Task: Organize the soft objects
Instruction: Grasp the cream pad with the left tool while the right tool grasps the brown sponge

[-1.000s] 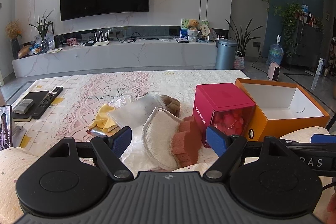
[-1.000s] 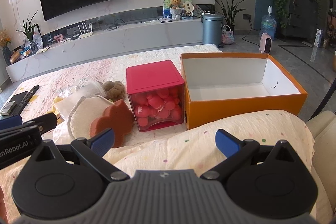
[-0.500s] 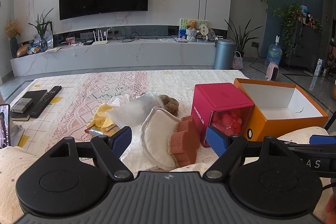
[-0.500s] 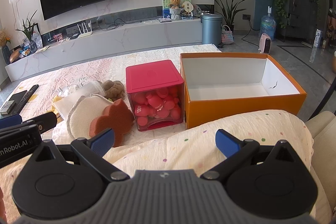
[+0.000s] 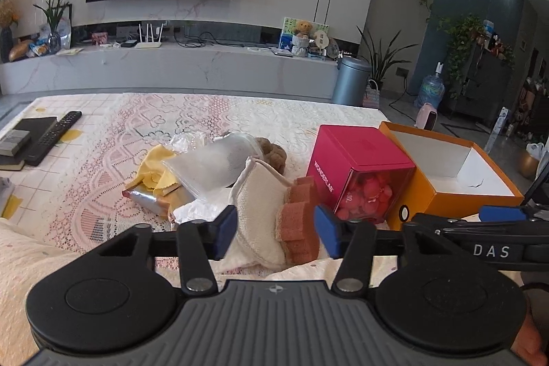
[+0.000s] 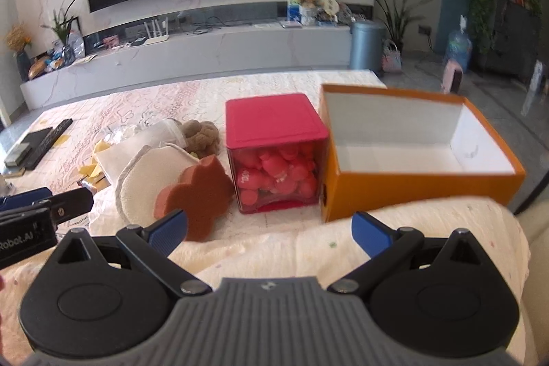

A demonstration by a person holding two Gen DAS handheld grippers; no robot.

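Hovering low over the lace-covered bench (image 5: 103, 194), the left gripper (image 5: 276, 230) had its blue pads closing in, with the cream cloth pouch (image 5: 257, 211) and the orange sponge (image 5: 296, 215) sitting in the gap between them, though the pads weren't pressing on either yet as far as I could see. Right gripper (image 6: 269, 230) was spread wide with nothing in it, hanging over a cream dotted cushion (image 6: 394, 228) at the near edge. Soft stuff was all heaped together mid-bench: a yellow cloth (image 5: 154, 168), a frosted plastic bag (image 5: 206, 165), a brown plush thing (image 5: 274, 156) behind it, then the pouch with the sponge leaning against it. Just right of the sponge was a pink-lidded clear cube (image 6: 274, 156) full of pink blobs, and touching its right side an open orange box (image 6: 411, 187) with a white inside. A remote (image 5: 55, 138) and a black notebook (image 5: 31, 129) lay well apart at the far left
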